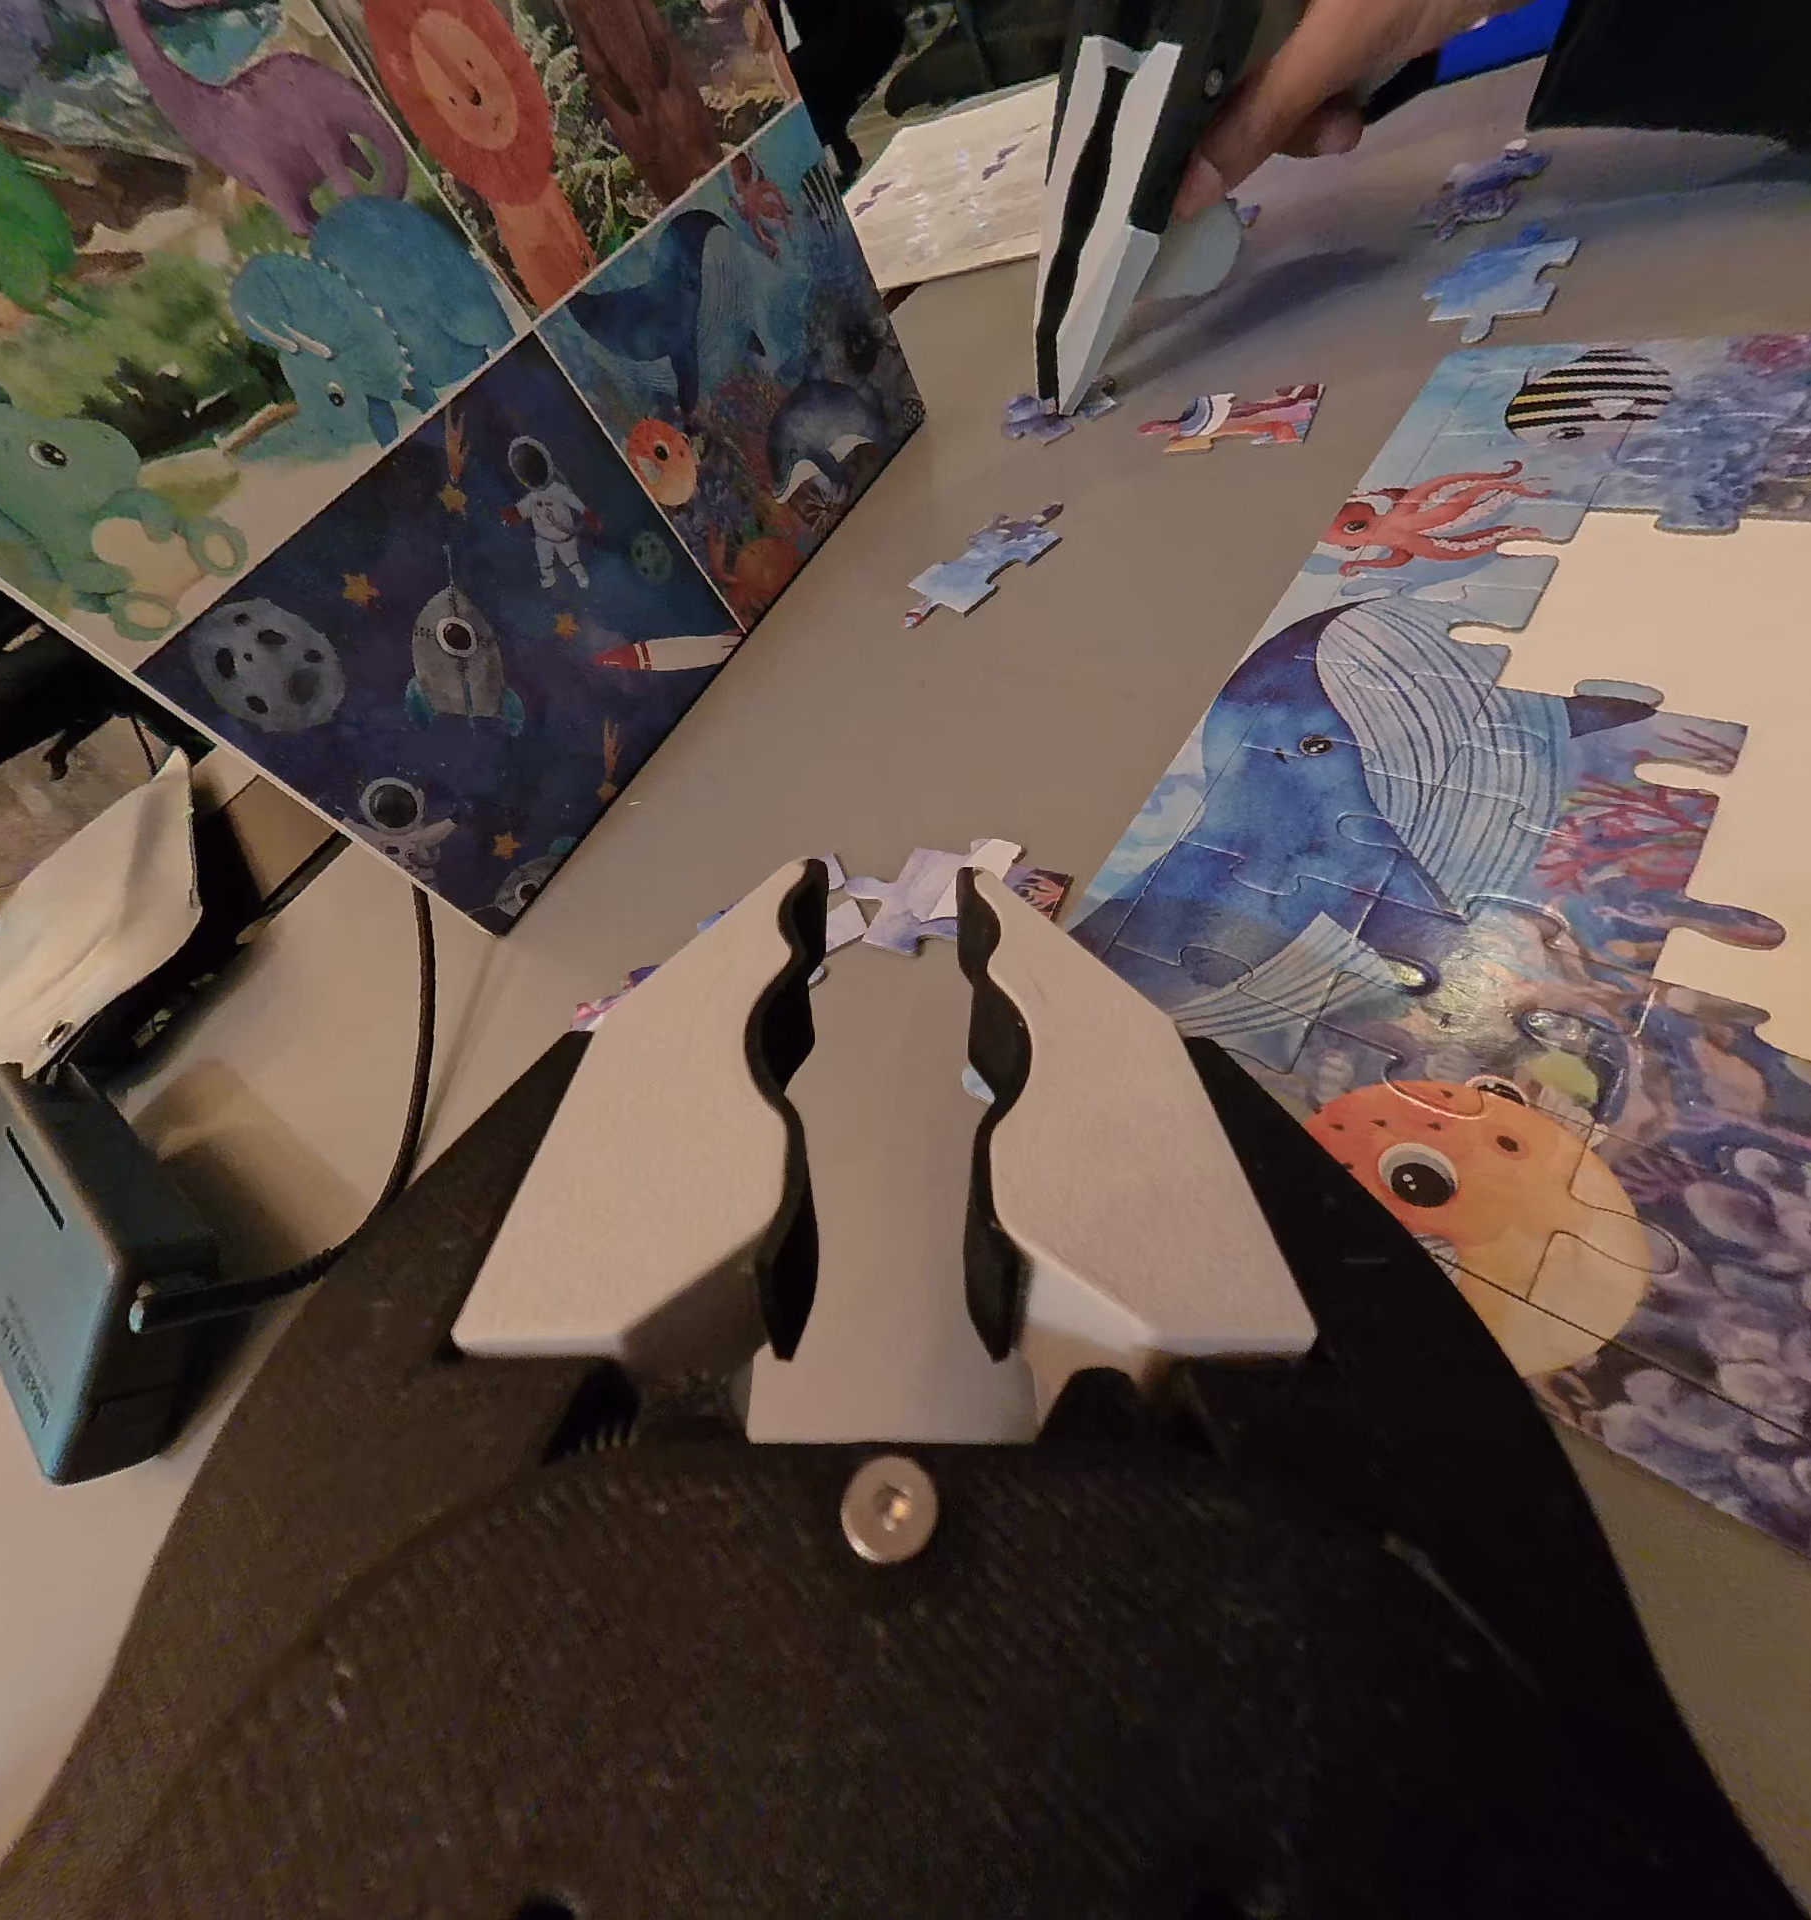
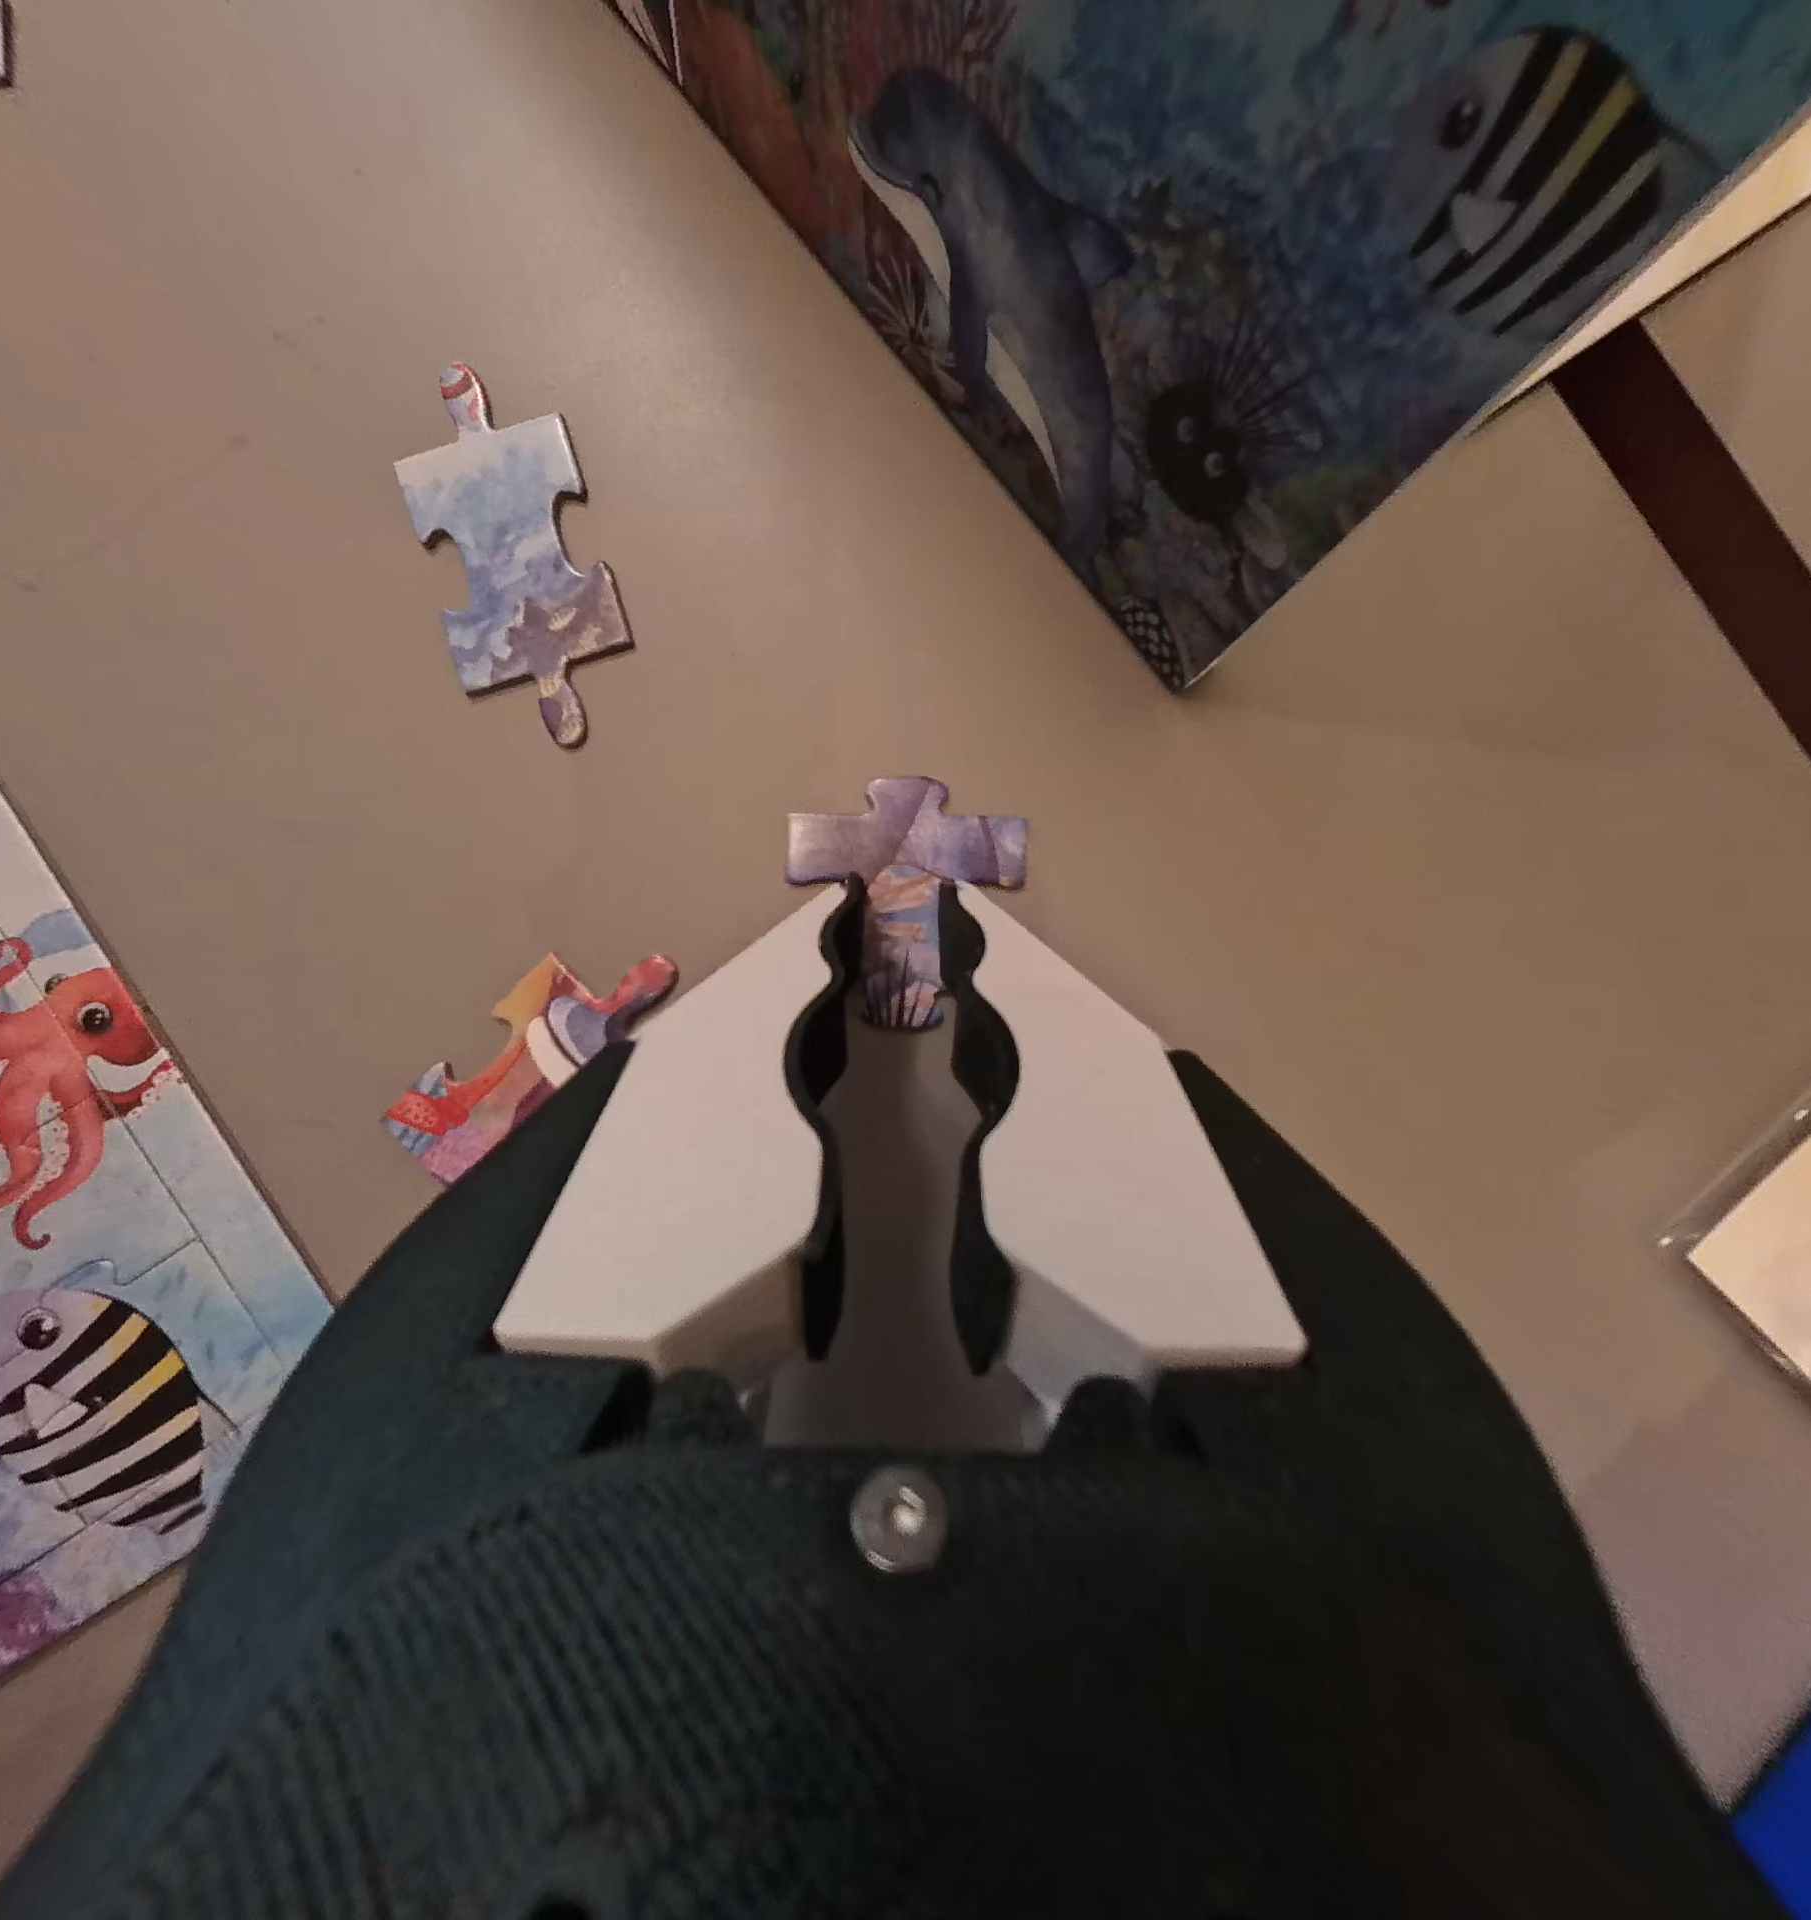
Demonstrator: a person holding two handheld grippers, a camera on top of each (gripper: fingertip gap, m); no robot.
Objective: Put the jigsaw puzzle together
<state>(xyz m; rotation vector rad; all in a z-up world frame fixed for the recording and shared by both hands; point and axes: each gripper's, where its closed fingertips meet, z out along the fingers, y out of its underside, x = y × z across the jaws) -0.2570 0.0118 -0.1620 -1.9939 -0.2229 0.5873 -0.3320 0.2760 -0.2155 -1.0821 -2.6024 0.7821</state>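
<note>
The partly built sea puzzle (image 1: 1400, 790), with a whale, an octopus and an orange fish, lies at the right; its edge also shows in the right wrist view (image 2: 59, 1226). My right gripper (image 2: 901, 896) points straight down at the table, its fingers closed on the waist of a purple puzzle piece (image 2: 906, 840). From the left wrist view the right gripper (image 1: 1072, 384) stands on that piece (image 1: 1036, 416). My left gripper (image 1: 890, 883) is open and empty, low over the table. A small heap of loose pieces (image 1: 932, 894) lies just past its tips.
The puzzle box (image 1: 465, 436) leans at the left and also shows in the right wrist view (image 2: 1244, 260). Loose pieces lie on the table (image 1: 984, 561), (image 1: 1233, 416), (image 1: 1493, 281), (image 2: 516, 551), (image 2: 527, 1049). A black power adapter (image 1: 70, 1299) with a cable sits far left. A sleeved sheet (image 2: 1794, 1247) lies at the right.
</note>
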